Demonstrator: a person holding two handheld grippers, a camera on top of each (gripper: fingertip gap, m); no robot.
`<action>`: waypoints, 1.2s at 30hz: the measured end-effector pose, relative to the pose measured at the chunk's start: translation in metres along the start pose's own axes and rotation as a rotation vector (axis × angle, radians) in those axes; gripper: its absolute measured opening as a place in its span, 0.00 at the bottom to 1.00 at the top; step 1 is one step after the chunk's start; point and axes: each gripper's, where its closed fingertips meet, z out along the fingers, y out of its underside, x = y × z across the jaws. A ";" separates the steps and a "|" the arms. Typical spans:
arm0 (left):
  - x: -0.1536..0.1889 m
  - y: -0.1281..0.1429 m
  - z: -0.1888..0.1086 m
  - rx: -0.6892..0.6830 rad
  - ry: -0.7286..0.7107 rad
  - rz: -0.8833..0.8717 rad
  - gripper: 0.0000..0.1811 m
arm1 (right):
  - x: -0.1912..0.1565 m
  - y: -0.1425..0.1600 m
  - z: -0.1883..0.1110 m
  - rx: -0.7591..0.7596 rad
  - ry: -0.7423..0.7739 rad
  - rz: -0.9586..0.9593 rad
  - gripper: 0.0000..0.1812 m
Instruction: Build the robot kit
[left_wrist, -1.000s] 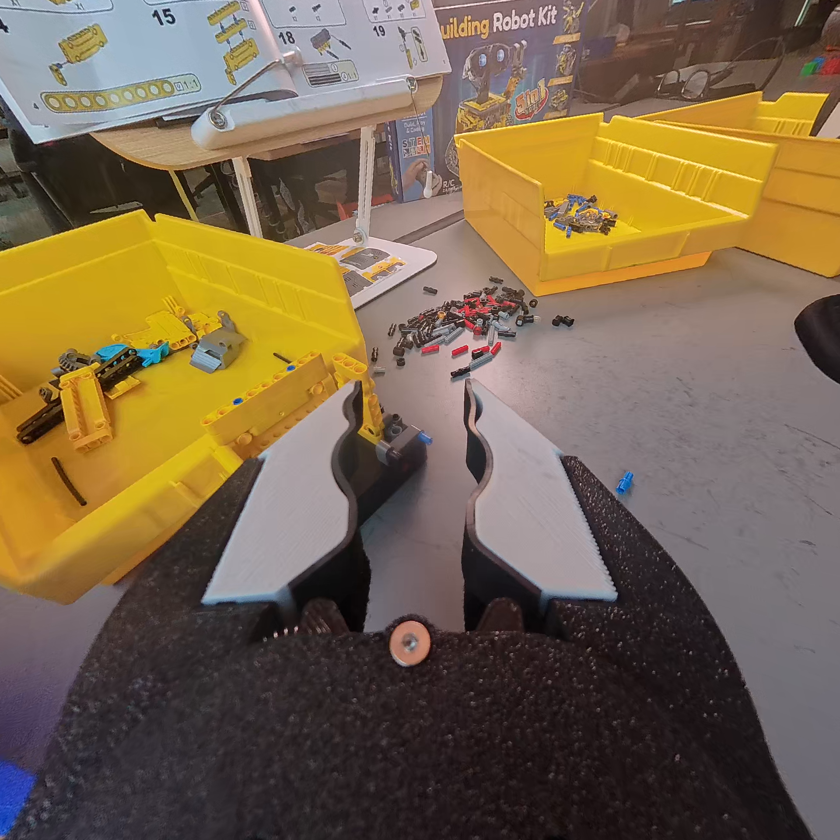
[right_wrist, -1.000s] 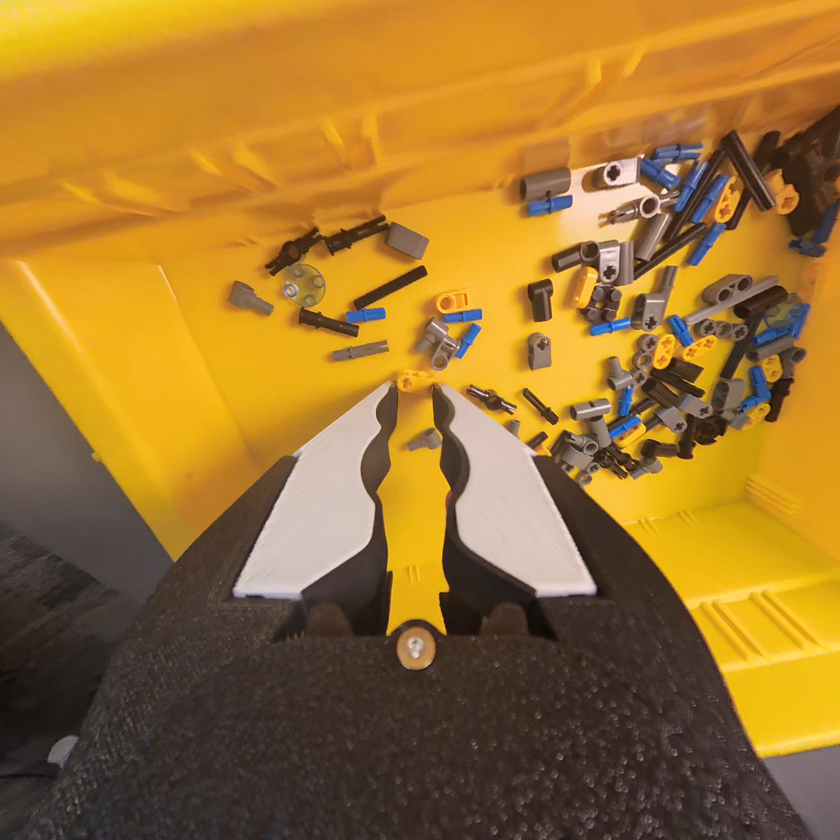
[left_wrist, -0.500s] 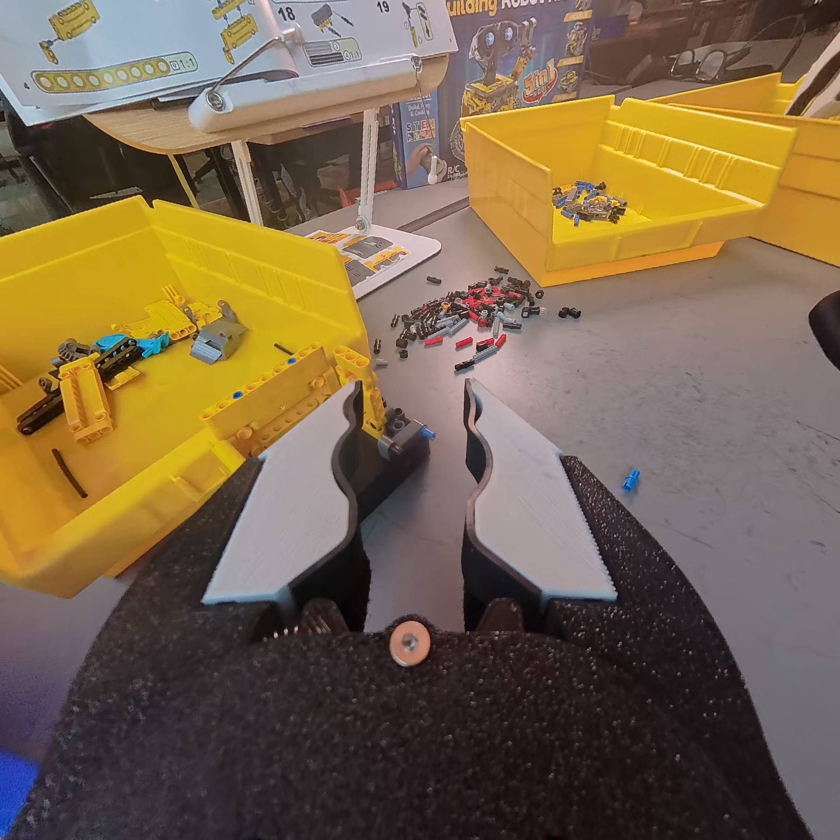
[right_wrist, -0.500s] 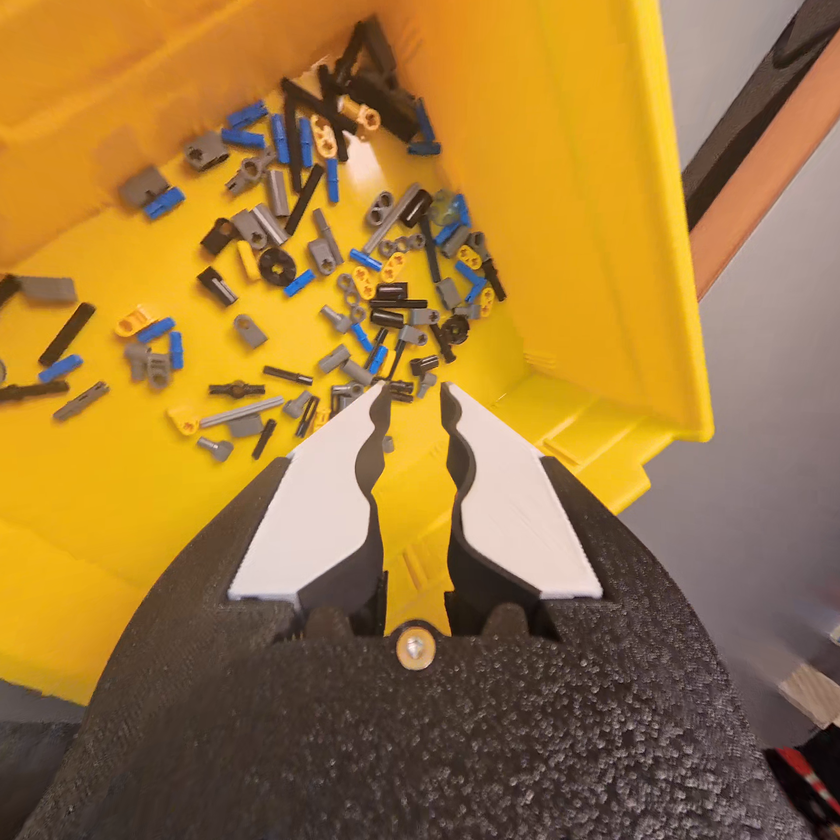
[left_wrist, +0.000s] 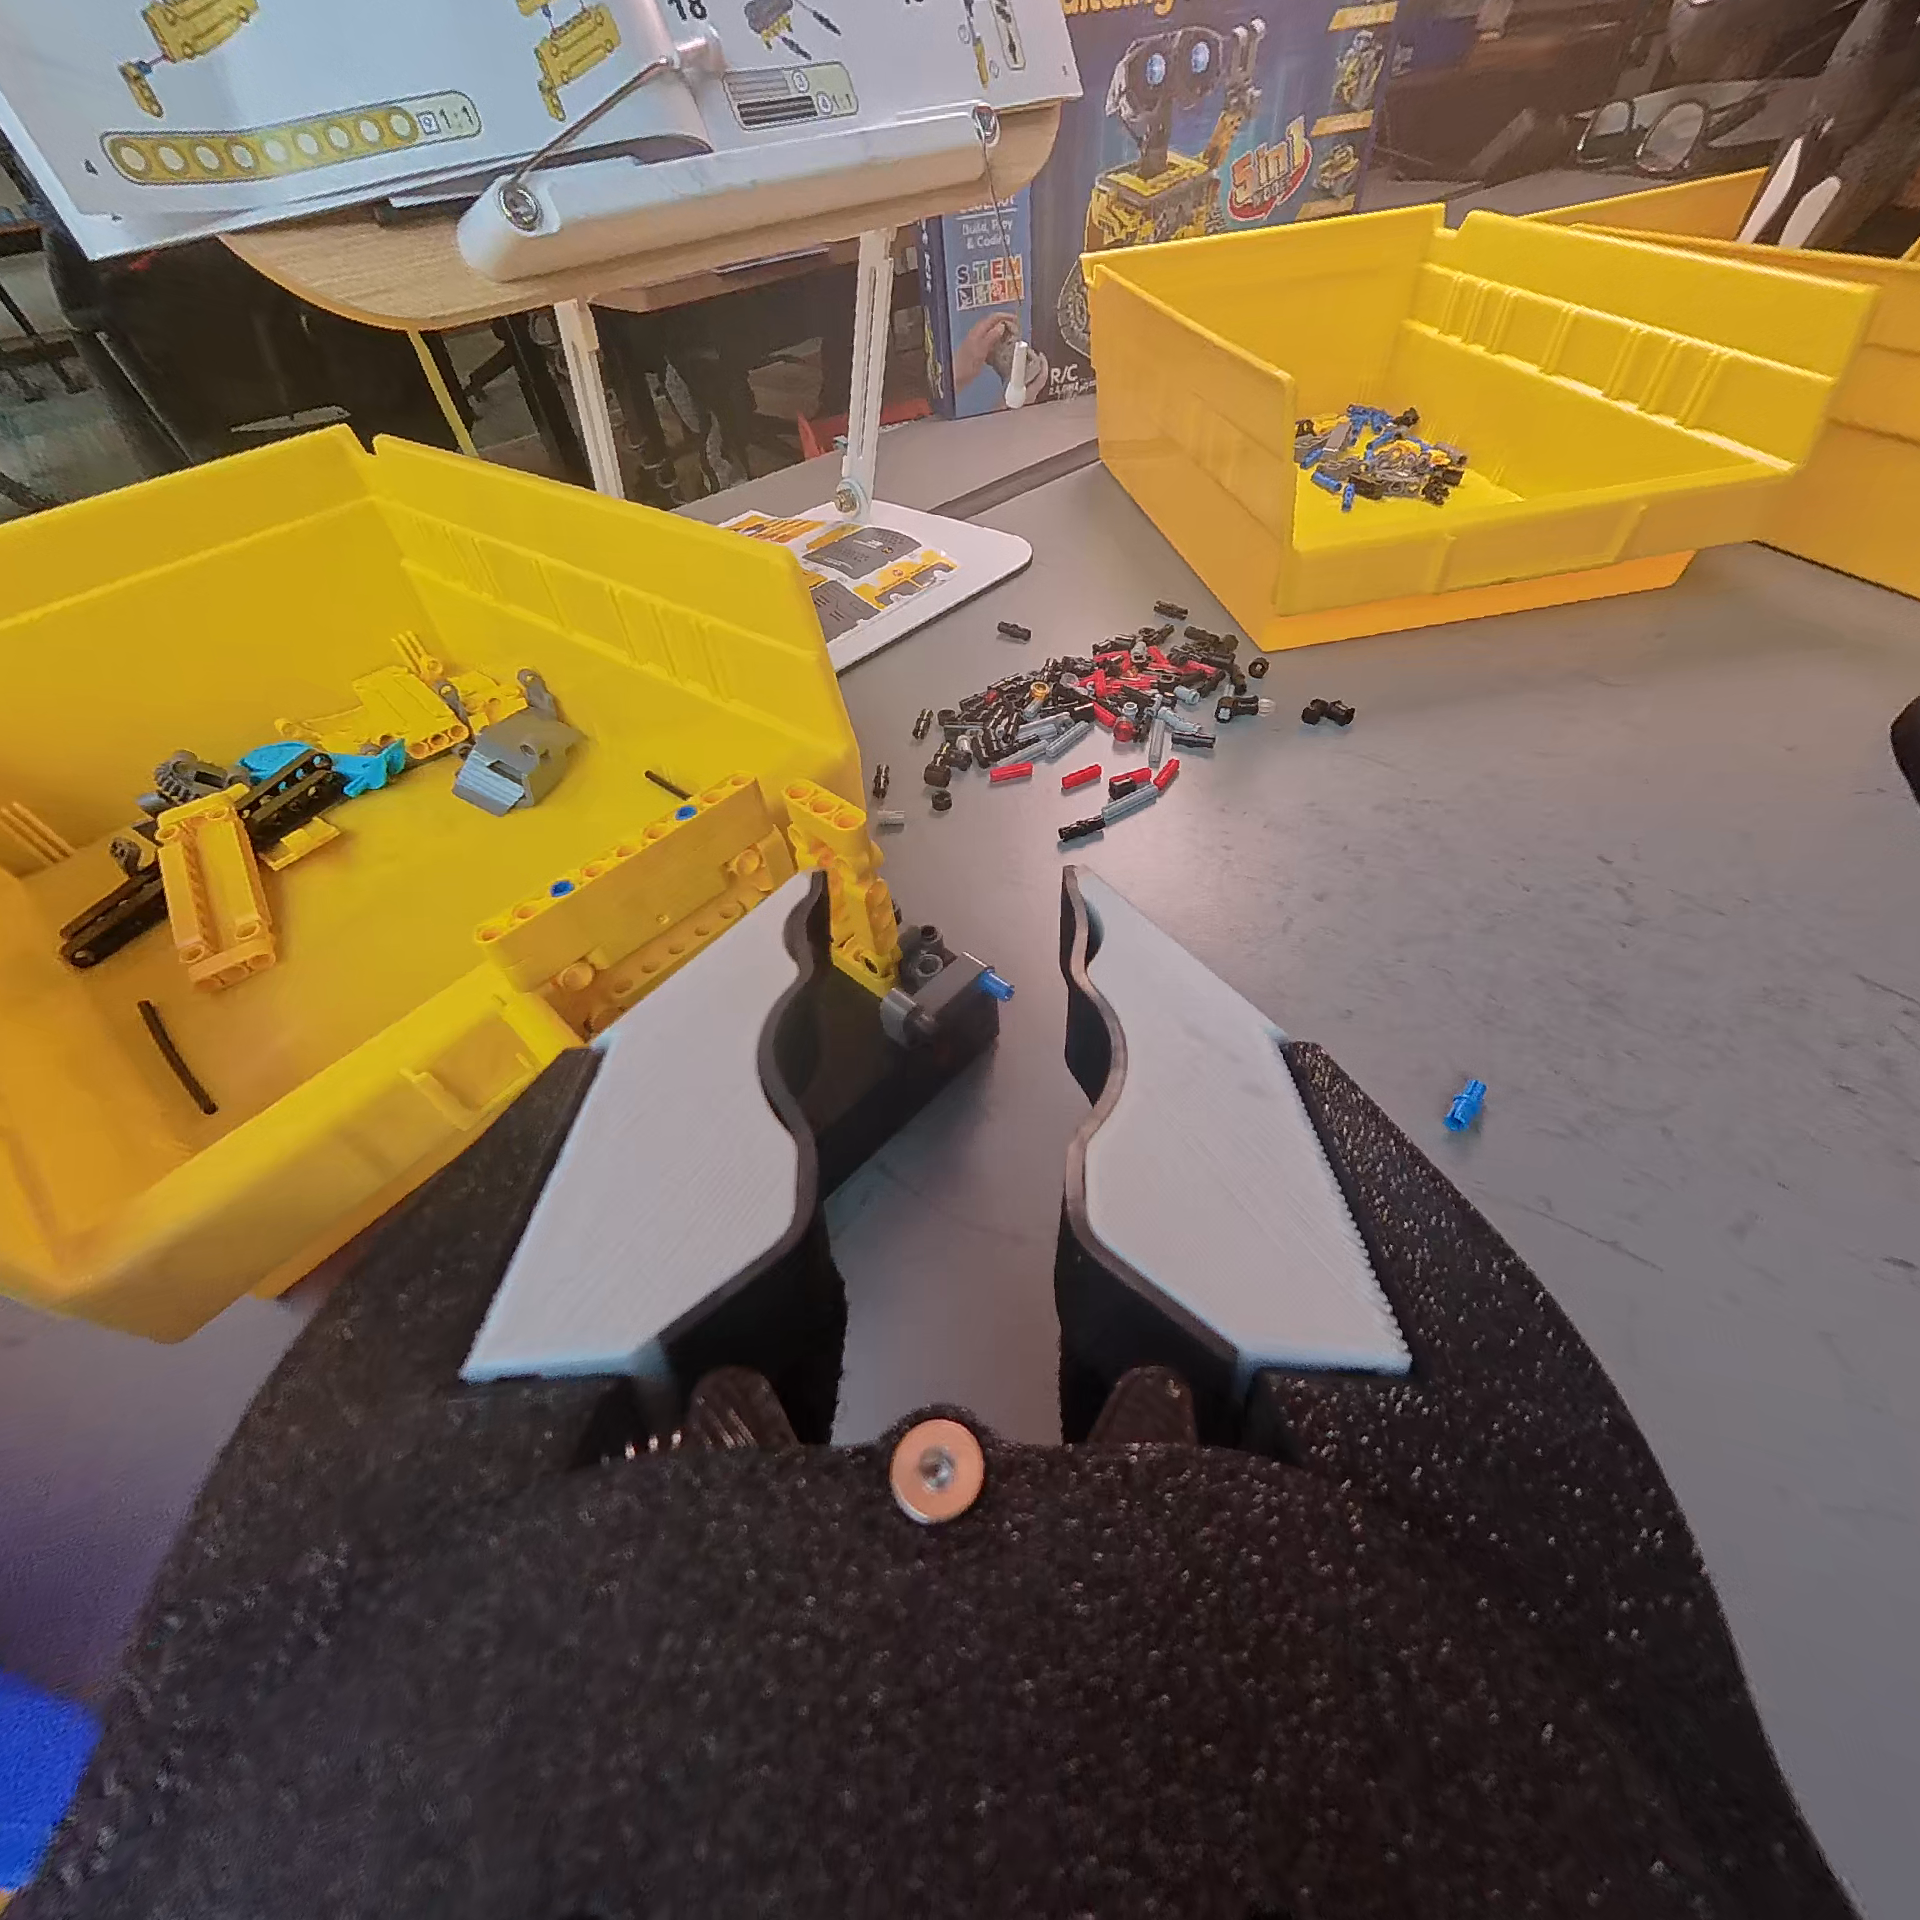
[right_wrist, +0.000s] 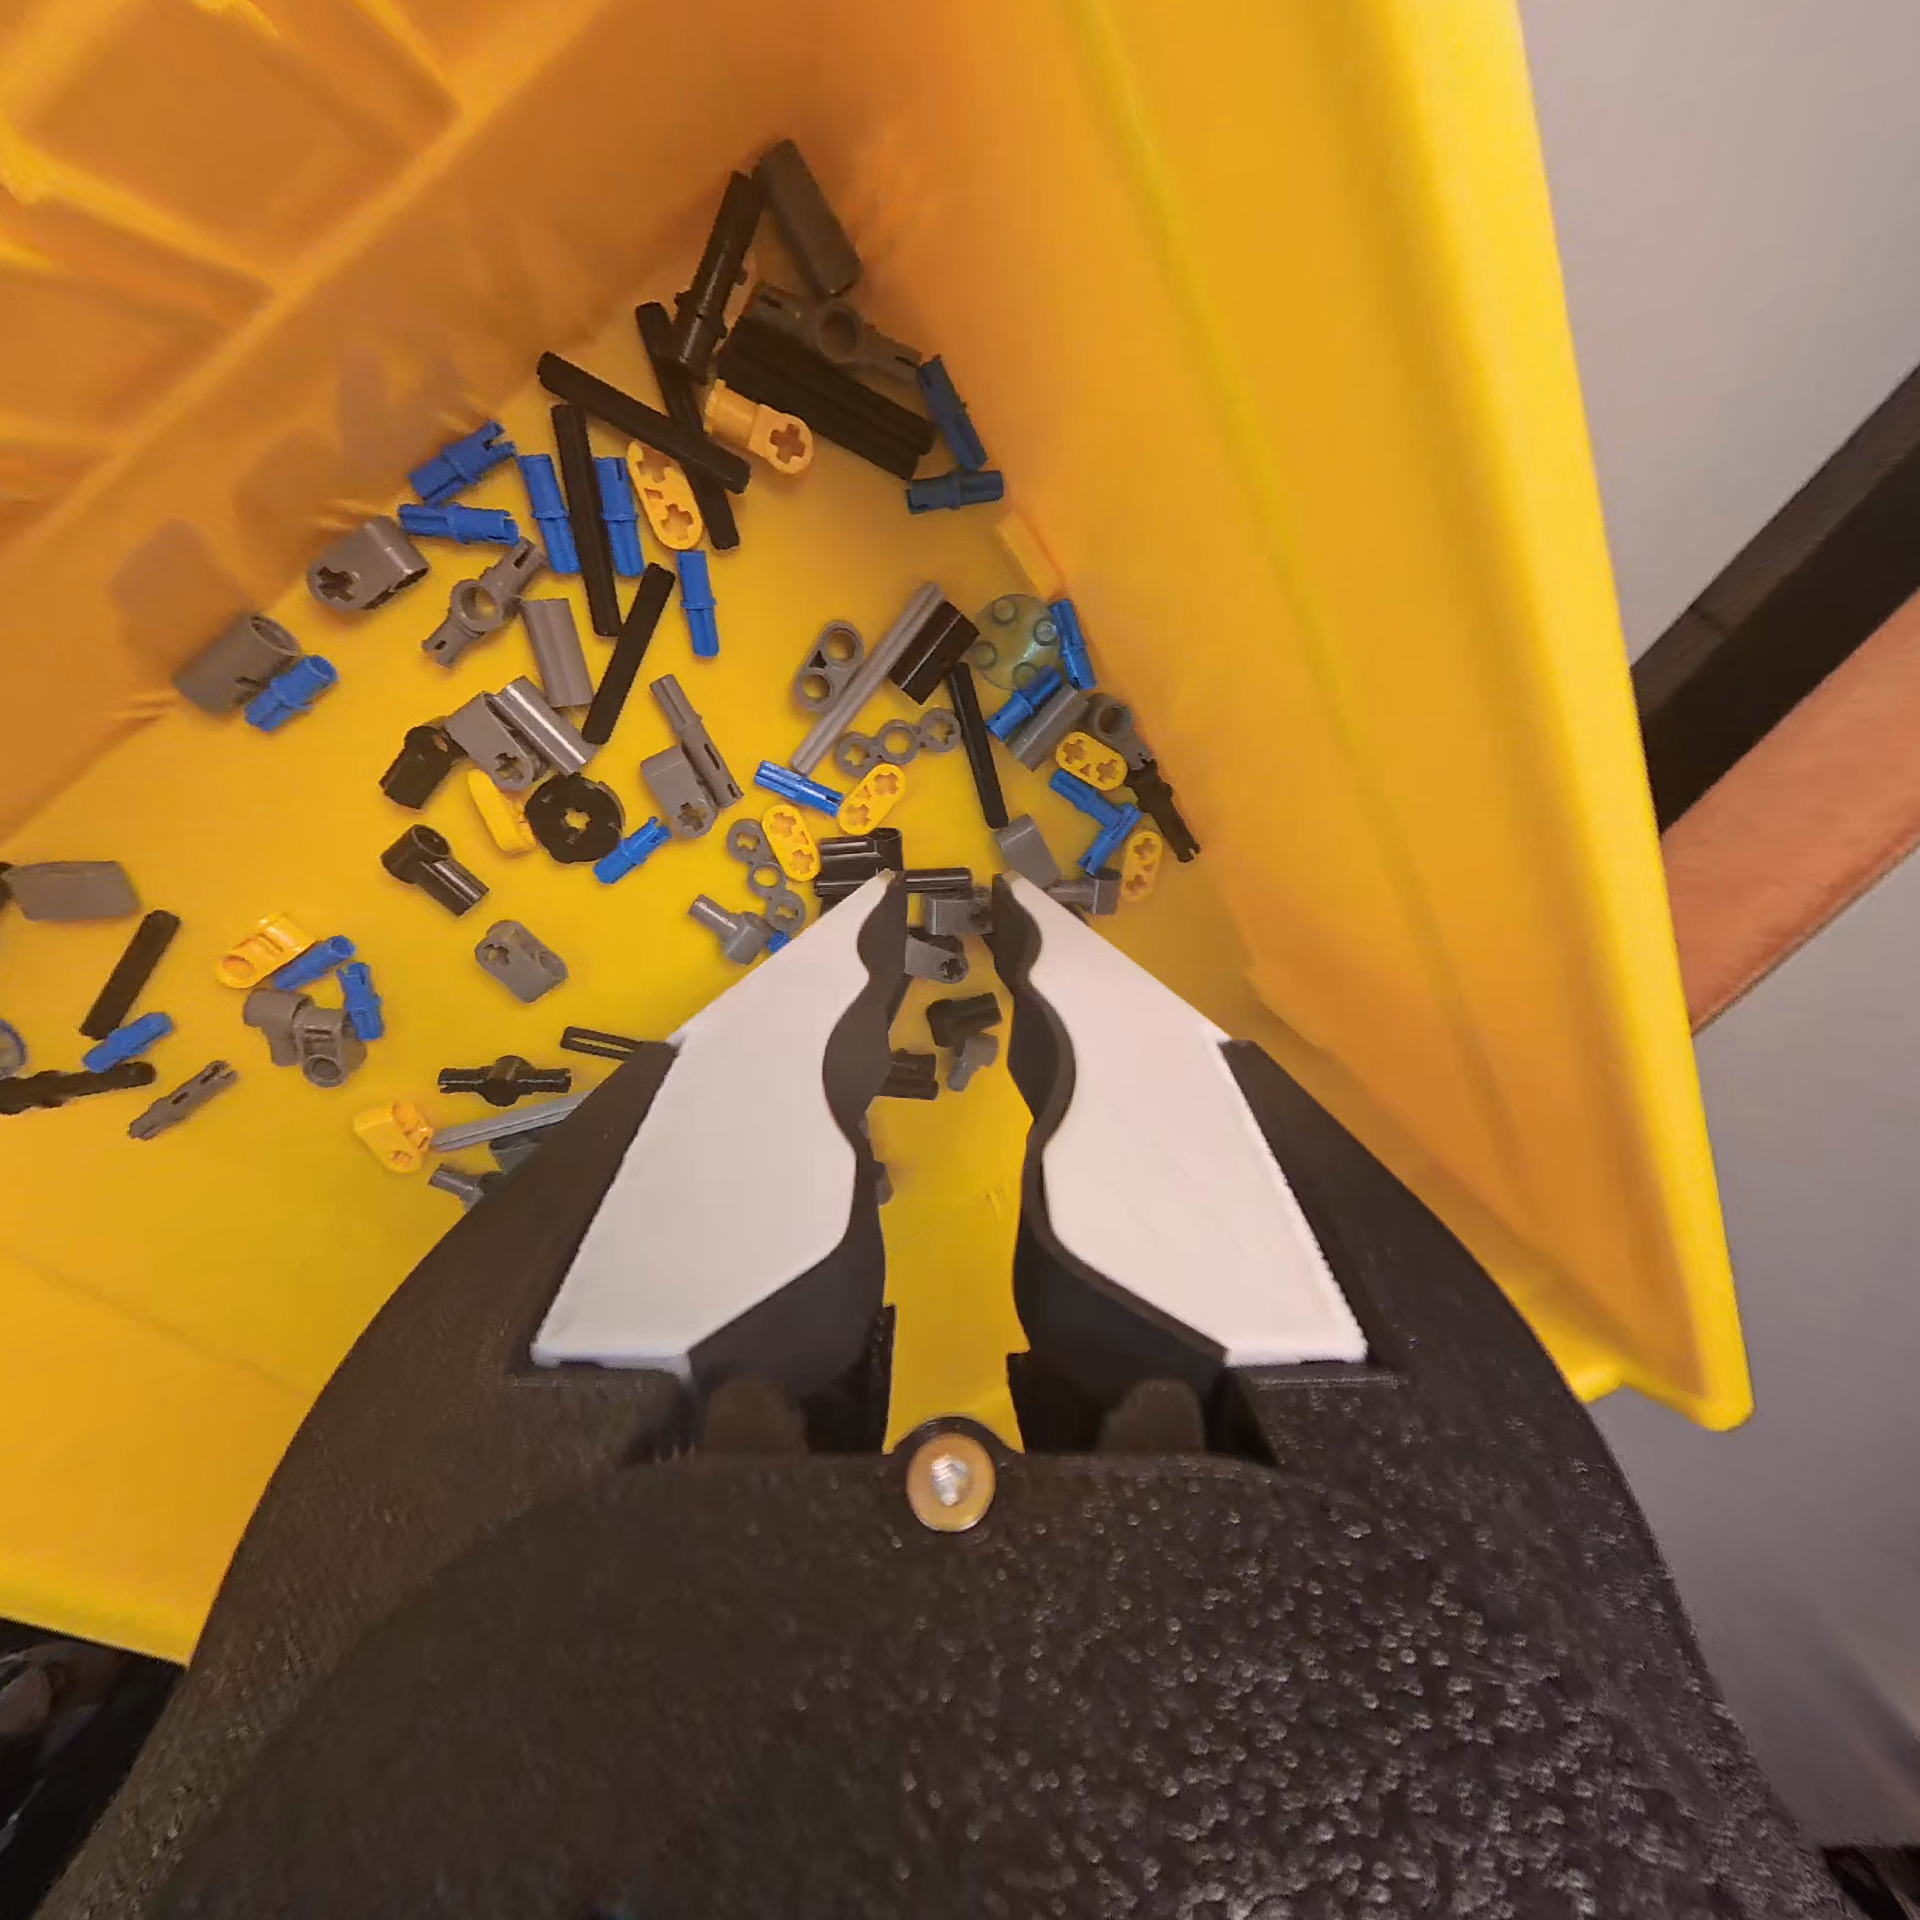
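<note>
Yellow-black brick assembly (left_wrist: 831, 935) pointing right, against open left hand-held gripper (left_wrist: 940, 914)

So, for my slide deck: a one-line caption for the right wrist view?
Right gripper, open, poised over small grey connectors in a yellow bin of mixed building pieces.

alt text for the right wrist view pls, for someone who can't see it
The right gripper, jaws slightly apart, reaches into a yellow bin, its tips at a cluster of small grey and black connector pieces. Blue pins, black axles and yellow links lie scattered across the bin floor.
</note>
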 end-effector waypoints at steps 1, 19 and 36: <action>-0.001 0.000 0.000 -0.002 -0.001 -0.005 0.24 | -0.004 -0.001 0.000 0.009 -0.031 -0.001 0.08; -0.001 0.004 0.004 -0.032 -0.010 0.000 0.24 | -0.073 -0.008 -0.023 0.179 -0.193 -0.249 0.10; -0.004 0.002 0.001 -0.011 -0.010 -0.022 0.24 | -0.042 -0.019 -0.014 0.263 -0.069 -0.189 0.06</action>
